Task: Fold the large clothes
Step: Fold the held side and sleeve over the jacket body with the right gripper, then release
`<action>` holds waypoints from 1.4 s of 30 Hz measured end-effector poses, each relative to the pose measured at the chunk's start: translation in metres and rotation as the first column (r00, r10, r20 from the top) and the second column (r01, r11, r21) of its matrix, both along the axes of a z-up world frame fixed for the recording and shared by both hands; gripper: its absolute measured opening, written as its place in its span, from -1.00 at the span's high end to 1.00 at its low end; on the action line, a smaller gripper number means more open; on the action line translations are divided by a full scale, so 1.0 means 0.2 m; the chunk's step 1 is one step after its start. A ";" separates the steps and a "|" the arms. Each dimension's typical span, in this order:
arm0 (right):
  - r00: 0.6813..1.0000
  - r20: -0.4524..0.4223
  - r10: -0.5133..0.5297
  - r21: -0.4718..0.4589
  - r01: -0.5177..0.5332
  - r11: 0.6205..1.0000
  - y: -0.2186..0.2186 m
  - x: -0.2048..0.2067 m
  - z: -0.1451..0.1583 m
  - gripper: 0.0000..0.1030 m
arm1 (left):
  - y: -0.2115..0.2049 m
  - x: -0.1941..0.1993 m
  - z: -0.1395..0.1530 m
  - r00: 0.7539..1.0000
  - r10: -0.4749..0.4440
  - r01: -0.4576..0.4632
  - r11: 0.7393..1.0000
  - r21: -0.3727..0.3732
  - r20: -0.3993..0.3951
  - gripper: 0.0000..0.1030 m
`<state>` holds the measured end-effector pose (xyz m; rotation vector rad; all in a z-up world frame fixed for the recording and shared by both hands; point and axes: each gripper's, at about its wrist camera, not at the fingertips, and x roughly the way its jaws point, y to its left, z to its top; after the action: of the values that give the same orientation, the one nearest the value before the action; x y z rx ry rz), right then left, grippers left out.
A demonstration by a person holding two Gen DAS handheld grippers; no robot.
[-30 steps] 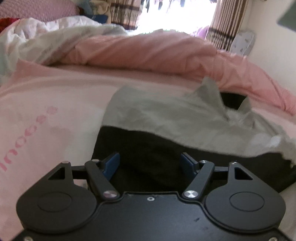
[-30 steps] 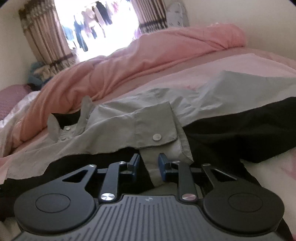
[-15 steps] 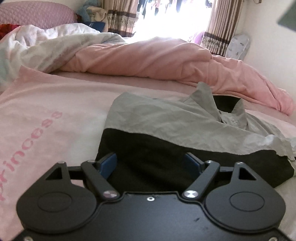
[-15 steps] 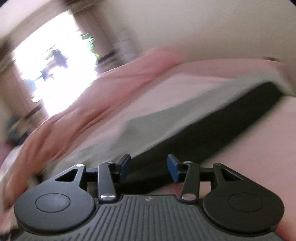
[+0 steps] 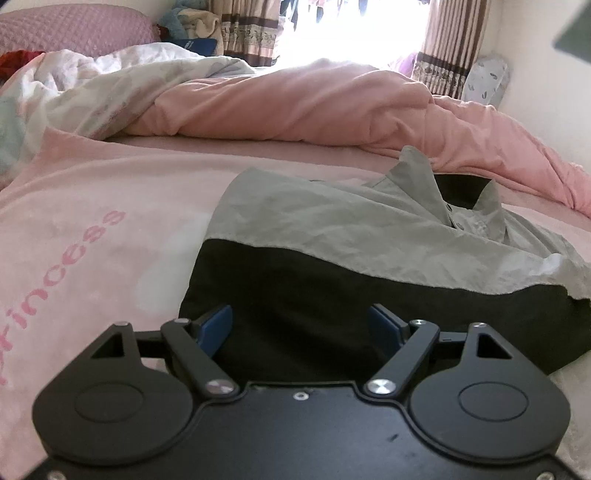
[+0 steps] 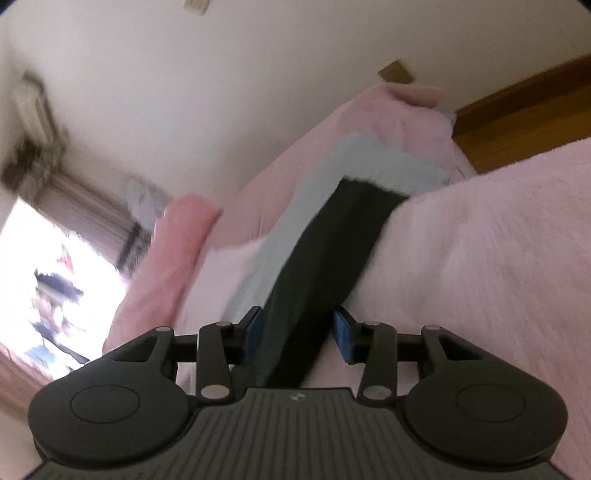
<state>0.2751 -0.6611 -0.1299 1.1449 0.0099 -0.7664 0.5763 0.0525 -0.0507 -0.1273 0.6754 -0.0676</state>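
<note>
1. The grey-and-black shirt (image 5: 332, 236) lies spread on the pink "princess" blanket (image 5: 92, 229) that covers the bed, with the grey upper part and its collar (image 5: 424, 177) farther off and the black lower part nearest the left camera.
2. The left tongs (image 5: 301, 325) hang just over the black hem area with the blue pads (image 5: 218, 325) wide apart; nothing sits between them.
3. A rumpled pink duvet (image 5: 314, 103) is bunched along the far side of the bed, beyond the collar, and a white patterned quilt (image 5: 110, 81) lies heaped at the far left.
4. A quilted mauve pillow (image 5: 74, 29) sits in the left corner, and striped curtains (image 5: 447, 44) frame the bright window.
5. In the right wrist view, which is tilted and blurred, the right tongs (image 6: 299, 332) are apart, and a band of the shirt (image 6: 332, 251), black with a grey edge, runs between the pads toward the camera.
6. Whether either pad touches the cloth cannot be told from that view; a gap shows on the right-hand side of the band.
7. The pink blanket (image 6: 480, 258) fills the right of that view, with a white wall (image 6: 221, 92) behind.
</note>
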 end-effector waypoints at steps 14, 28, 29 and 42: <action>0.981 -0.176 -0.079 -0.249 0.033 0.968 0.10 0.15 0.28 0.96 | 0.01 -0.02 0.03 1.000 -0.024 0.024 1.000 -0.003 0.003 -0.58; 0.669 -0.261 0.695 -0.701 -0.627 0.340 1.88 0.88 0.88 0.40 | 0.04 -0.16 0.13 0.997 -0.052 0.054 0.998 -0.044 0.054 -0.58; 0.604 -0.323 0.728 -0.689 -0.677 0.257 2.04 0.92 0.84 0.18 | 0.05 -0.17 0.14 0.997 -0.048 0.051 0.998 -0.047 0.053 -0.58; 0.500 -0.570 0.652 -0.440 -0.856 0.272 2.04 0.81 0.55 -0.20 | 0.07 -0.22 0.13 0.997 -0.079 0.082 0.973 -0.214 0.026 -0.58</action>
<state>0.4361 -0.2522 -0.0198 0.1647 0.4766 0.0356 0.5329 0.0660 -0.0242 -0.3075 0.6550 -0.2200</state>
